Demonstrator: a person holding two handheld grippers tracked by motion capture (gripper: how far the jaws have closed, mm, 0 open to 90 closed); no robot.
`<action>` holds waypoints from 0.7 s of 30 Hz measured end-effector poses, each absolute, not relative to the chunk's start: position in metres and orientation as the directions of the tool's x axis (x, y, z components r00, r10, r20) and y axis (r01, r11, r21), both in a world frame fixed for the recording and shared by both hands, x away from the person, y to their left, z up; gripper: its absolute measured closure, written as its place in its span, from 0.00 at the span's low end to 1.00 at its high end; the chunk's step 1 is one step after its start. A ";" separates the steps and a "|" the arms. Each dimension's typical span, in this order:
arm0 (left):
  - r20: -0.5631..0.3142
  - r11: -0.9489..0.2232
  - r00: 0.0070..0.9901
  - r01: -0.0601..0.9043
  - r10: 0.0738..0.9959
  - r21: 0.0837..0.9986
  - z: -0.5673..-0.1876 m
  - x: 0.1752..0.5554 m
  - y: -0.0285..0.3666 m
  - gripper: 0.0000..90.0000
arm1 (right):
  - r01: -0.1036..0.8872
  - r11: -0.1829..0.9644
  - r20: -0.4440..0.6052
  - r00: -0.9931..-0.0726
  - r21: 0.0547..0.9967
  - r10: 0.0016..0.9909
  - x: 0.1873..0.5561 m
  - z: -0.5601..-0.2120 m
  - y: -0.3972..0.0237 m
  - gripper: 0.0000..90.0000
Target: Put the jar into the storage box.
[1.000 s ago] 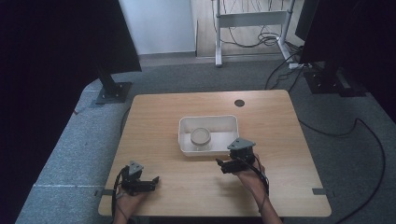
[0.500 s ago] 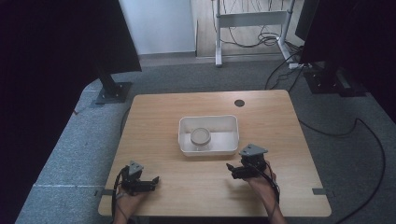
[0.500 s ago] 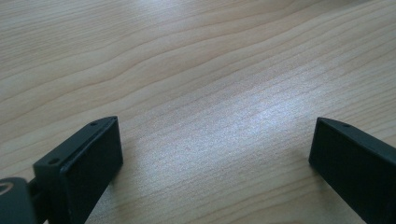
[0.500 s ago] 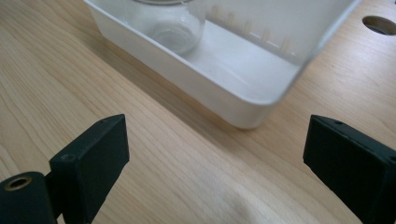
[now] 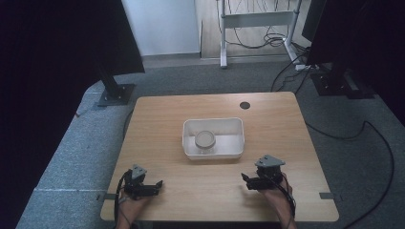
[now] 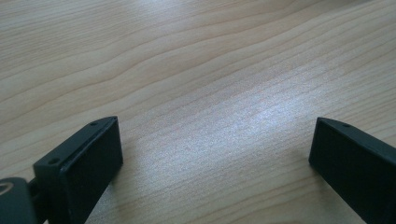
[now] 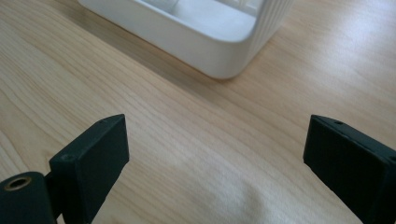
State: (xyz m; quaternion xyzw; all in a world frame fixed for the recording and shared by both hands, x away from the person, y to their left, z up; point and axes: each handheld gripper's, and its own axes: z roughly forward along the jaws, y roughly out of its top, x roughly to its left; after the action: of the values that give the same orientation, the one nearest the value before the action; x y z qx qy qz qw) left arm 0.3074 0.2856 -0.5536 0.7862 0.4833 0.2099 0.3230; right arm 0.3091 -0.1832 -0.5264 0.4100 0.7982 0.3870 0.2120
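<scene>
White tray [image 5: 213,151] holds a round jar [image 5: 205,140]. Right gripper [image 5: 251,180] and left gripper [image 5: 153,186] both sit wide apart, empty; rest them gently, away from the tray.

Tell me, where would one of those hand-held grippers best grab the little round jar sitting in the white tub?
Probably from straight above, jaws closing across the round sides of the jar. It stands upright in the left half of the white tub, whose walls block any sideways approach. The right hand-held gripper is nearest the tub, open and empty; the left hand-held gripper is open too, farther off.
</scene>
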 end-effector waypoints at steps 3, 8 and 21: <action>0.017 -0.323 0.444 0.624 0.896 0.711 -0.554 0.307 0.286 0.03 | 0.500 0.362 -0.020 -0.566 0.787 0.824 0.305 -0.531 -0.188 0.07; 0.018 -0.323 0.443 0.625 0.896 0.711 -0.554 0.307 0.285 0.03 | 0.523 0.348 -0.011 -0.543 0.778 0.840 0.298 -0.540 -0.195 0.07; 0.018 -0.323 0.443 0.625 0.897 0.711 -0.554 0.307 0.285 0.03 | 0.573 0.332 -0.002 -0.500 0.749 0.866 0.283 -0.555 -0.213 0.08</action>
State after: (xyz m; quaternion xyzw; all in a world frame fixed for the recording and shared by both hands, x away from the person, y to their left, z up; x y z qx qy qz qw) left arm 0.3072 0.2854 -0.5536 0.7855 0.4842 0.2103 0.3229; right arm 0.2827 -0.2128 -0.5546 0.4557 0.7897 0.3553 0.2060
